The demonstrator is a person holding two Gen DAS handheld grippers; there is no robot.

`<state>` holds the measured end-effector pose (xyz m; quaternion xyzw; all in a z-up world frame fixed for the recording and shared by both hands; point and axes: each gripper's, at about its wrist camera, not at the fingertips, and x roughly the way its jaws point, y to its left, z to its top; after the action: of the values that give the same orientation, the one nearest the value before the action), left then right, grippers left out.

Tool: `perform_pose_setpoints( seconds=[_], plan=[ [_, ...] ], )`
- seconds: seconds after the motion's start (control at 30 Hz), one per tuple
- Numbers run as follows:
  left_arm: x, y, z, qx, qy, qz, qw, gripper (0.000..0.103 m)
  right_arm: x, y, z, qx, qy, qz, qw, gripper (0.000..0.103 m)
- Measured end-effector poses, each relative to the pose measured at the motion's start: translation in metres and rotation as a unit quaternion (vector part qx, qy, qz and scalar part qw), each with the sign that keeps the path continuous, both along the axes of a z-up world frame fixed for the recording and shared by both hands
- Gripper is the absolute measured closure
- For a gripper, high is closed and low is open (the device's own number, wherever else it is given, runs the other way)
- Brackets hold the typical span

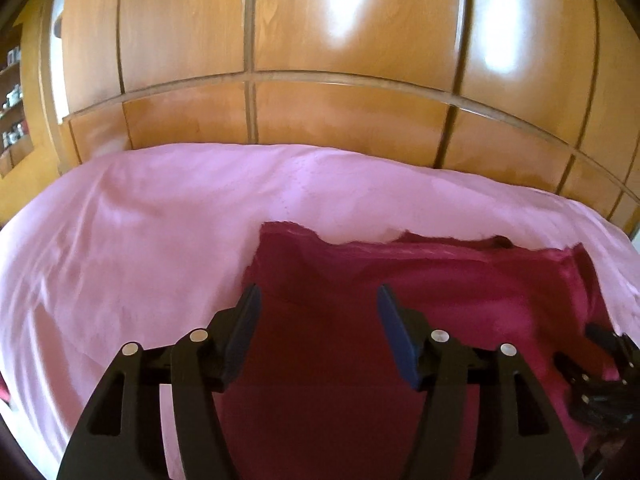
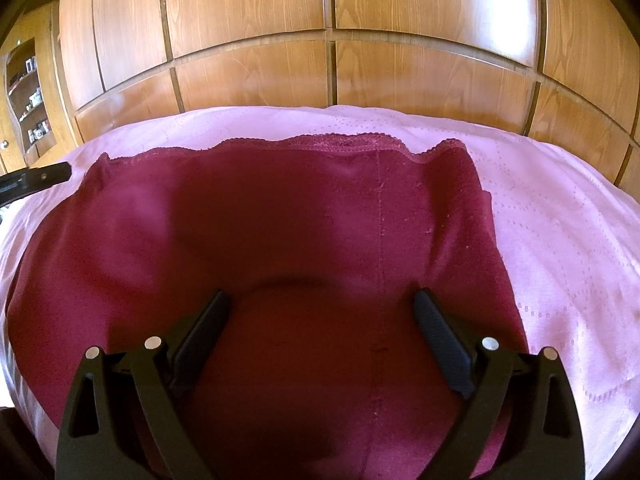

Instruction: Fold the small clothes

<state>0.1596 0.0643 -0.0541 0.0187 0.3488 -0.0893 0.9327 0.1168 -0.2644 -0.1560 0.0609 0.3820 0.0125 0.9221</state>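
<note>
A dark red garment (image 2: 280, 216) with a lace-trimmed far edge lies spread flat on a pink bedsheet (image 2: 560, 216). My right gripper (image 2: 322, 304) is open and empty, hovering over the garment's near middle. My left gripper (image 1: 318, 300) is open and empty over the garment's (image 1: 440, 292) left part. The right gripper also shows in the left wrist view (image 1: 600, 372) at the right edge, and the left gripper shows in the right wrist view (image 2: 36, 180) at the left edge.
A wooden panelled wardrobe (image 2: 320, 40) stands right behind the bed. An open shelf unit (image 2: 28, 100) with small items is at the far left. The pink sheet (image 1: 140, 240) extends left of the garment.
</note>
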Motion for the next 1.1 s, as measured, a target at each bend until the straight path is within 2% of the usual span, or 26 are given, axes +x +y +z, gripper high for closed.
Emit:
perform_pose_setpoints(
  seconds=[0.27, 0.4, 0.5, 0.63, 0.8, 0.9, 1.03, 1.07, 1.1],
  plan=[
    [-0.032, -0.004, 0.001, -0.006, 0.010, -0.013, 0.9999, 0.043, 0.000, 0.002, 0.001, -0.008, 0.003, -0.008, 1.000, 0.009],
    [-0.046, -0.007, -0.001, 0.001, 0.013, -0.019, 0.9997, 0.043, 0.001, 0.003, 0.007, -0.007, 0.022, -0.016, 1.000, 0.009],
    [-0.057, -0.008, -0.002, 0.006, 0.012, -0.022, 0.9997, 0.043, 0.001, -0.001, 0.020, 0.006, 0.032, -0.022, 0.999, 0.009],
    [-0.064, -0.006, -0.004, 0.006, 0.015, -0.023, 0.9996, 0.043, -0.001, -0.002, 0.050, 0.020, 0.000, -0.013, 1.000, 0.009],
    [-0.073, -0.007, -0.006, 0.009, 0.017, -0.025, 0.9995, 0.043, 0.017, -0.002, 0.068, 0.001, -0.011, -0.003, 1.000, 0.009],
    [-0.075, -0.006, -0.008, 0.013, 0.019, -0.026, 0.9994, 0.043, 0.032, -0.010, 0.058, 0.003, 0.018, -0.018, 1.000, 0.010],
    [-0.074, -0.005, -0.022, 0.029, 0.038, -0.022, 0.9986, 0.043, 0.050, -0.036, 0.015, -0.023, 0.102, -0.074, 0.992, 0.014],
    [-0.072, -0.003, -0.029, 0.032, 0.053, -0.021, 0.9979, 0.043, 0.051, -0.044, 0.004, -0.005, 0.111, -0.074, 0.991, 0.013],
    [-0.069, 0.000, -0.034, 0.032, 0.062, -0.021, 0.9973, 0.040, 0.048, -0.055, -0.002, 0.030, 0.099, -0.078, 0.992, 0.013]
  ],
)
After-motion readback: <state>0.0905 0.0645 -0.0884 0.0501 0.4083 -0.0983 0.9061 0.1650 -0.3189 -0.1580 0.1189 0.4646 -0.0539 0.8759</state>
